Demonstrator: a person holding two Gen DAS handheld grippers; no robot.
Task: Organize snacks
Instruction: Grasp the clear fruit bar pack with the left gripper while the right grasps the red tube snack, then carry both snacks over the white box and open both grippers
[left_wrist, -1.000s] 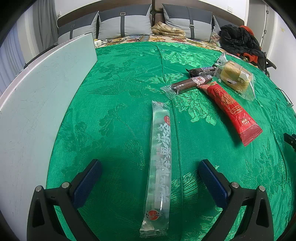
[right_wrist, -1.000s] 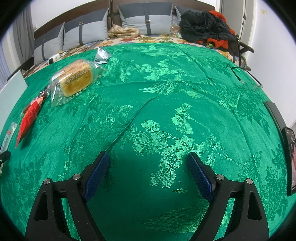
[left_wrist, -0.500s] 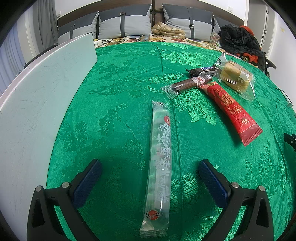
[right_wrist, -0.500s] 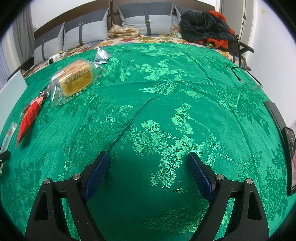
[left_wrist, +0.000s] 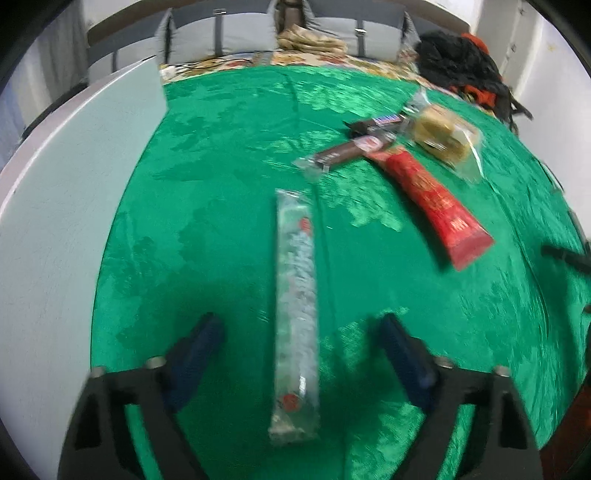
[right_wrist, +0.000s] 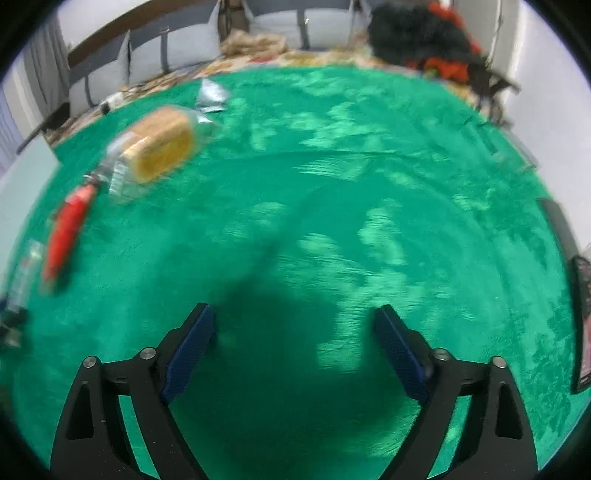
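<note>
I see a green patterned bedspread (left_wrist: 221, 184) spreading out under and ahead of my grippers. Off to the left of the left gripper lies a pale white board (left_wrist: 55, 221). Far ahead, grey pillows (left_wrist: 229, 33) lean against the headboard, with a folded beige cloth (left_wrist: 310, 38) between them. Far ahead to the right sits a heap of black clothing (right_wrist: 413, 33). At the far right of the right gripper a dark flat device (right_wrist: 583, 325) lies.

We see a bed covered by a green brocade cloth (left_wrist: 229, 206). On it lie a long clear snack packet (left_wrist: 297, 302), a red packet (left_wrist: 432, 192), two dark chocolate bars (left_wrist: 343, 151) (left_wrist: 376, 122), a wrapped cake (left_wrist: 443, 136) and a crumpled silver wrapper (right_wrist: 209, 96). A white board (left_wrist: 66, 206) borders one side.
</note>
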